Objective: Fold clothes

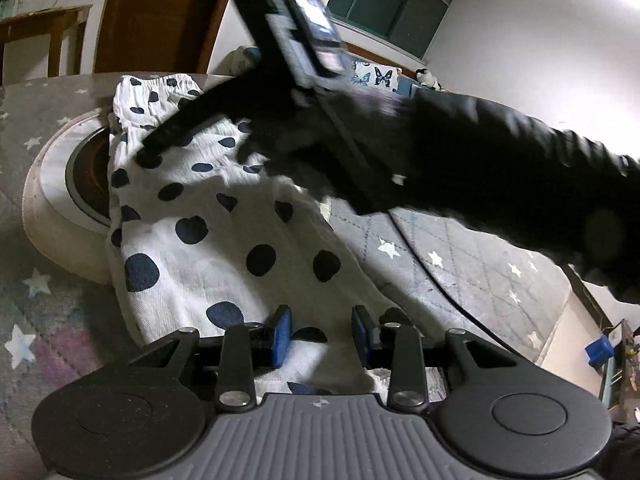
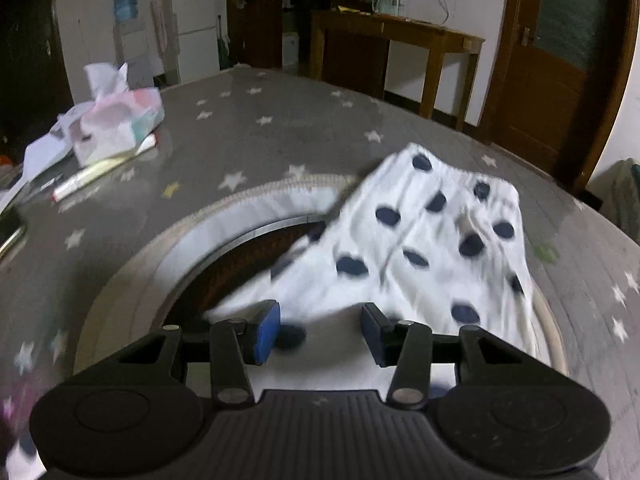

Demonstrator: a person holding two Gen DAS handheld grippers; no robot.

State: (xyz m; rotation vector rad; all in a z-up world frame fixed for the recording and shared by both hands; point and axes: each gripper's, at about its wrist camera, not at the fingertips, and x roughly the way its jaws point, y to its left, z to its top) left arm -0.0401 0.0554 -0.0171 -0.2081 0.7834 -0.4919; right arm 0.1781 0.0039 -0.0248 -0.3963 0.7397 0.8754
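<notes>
Right gripper [image 2: 320, 334] low over white polka-dot garment [image 2: 432, 240], blue pads [image 2: 266, 330] apart, nothing pinched between them. Garment draped across round pale-rimmed recess [image 2: 248, 208] in grey star-patterned tabletop [image 2: 280, 120]. Tissue pack [image 2: 116, 120] and papers far left; wooden side table [image 2: 400, 36] behind.

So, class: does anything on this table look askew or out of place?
Yes. The polka-dot garment lies crumpled, draped over the rim of the round inset in the table, not flat. Papers by the tissue pack are scattered.
</notes>
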